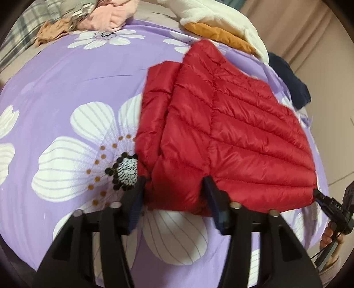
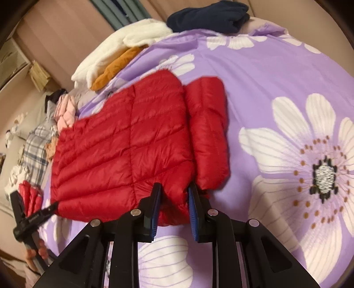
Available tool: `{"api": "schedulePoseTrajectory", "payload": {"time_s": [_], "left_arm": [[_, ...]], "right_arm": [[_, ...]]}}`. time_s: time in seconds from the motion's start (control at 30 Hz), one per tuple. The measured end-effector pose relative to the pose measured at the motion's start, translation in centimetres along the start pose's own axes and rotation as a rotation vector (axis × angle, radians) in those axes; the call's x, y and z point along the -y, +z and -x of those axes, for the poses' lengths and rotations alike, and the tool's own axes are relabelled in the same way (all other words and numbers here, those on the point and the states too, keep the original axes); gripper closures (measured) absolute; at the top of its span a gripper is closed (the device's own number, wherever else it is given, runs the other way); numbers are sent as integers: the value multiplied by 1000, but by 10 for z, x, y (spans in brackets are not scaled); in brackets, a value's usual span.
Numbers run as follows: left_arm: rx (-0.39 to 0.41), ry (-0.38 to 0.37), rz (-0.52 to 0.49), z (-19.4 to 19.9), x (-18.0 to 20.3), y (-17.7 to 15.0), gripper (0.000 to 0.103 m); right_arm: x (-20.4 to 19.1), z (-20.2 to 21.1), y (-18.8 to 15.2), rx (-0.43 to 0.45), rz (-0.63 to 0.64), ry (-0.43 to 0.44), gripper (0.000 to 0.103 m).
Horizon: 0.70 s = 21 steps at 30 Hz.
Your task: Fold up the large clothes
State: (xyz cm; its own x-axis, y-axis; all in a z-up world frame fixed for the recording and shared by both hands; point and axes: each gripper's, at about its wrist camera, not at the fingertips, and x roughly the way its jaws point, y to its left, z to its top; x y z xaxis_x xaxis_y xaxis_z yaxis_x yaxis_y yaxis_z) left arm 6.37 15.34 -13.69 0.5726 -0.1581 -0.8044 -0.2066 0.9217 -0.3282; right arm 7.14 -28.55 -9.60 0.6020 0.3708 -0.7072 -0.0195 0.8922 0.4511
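Observation:
A red quilted down jacket (image 1: 221, 128) lies partly folded on the purple flowered bedspread (image 1: 66, 88); it also shows in the right wrist view (image 2: 124, 144). My left gripper (image 1: 174, 183) has its jaws on either side of the jacket's near corner, with red fabric between them. My right gripper (image 2: 174, 188) holds the other near corner, fabric between its blue pads. Each gripper shows at the jacket's edge in the other's view: the right one (image 1: 318, 197), the left one (image 2: 53, 207).
White and orange clothes (image 1: 221, 24) are piled at the bed's far edge, with a dark navy garment (image 1: 289, 79) beside them. Pink and plaid clothes (image 1: 106, 15) lie at the far left. Another red piece (image 2: 31, 195) sits by the bed's edge.

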Motion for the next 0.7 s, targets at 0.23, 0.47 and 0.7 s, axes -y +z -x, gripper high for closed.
{"api": "schedulePoseTrajectory", "payload": {"time_s": [0.23, 0.47, 0.7], "left_arm": [[30, -113, 156, 18, -21, -1, 20], [-29, -247, 293, 3, -27, 2, 18], [-50, -287, 381, -14, -28, 8, 17]], "right_arm": [[-19, 34, 10, 126, 76, 1, 64], [-69, 13, 9, 99, 197, 85, 61], [-124, -13, 13, 86, 328, 119, 61]]}}
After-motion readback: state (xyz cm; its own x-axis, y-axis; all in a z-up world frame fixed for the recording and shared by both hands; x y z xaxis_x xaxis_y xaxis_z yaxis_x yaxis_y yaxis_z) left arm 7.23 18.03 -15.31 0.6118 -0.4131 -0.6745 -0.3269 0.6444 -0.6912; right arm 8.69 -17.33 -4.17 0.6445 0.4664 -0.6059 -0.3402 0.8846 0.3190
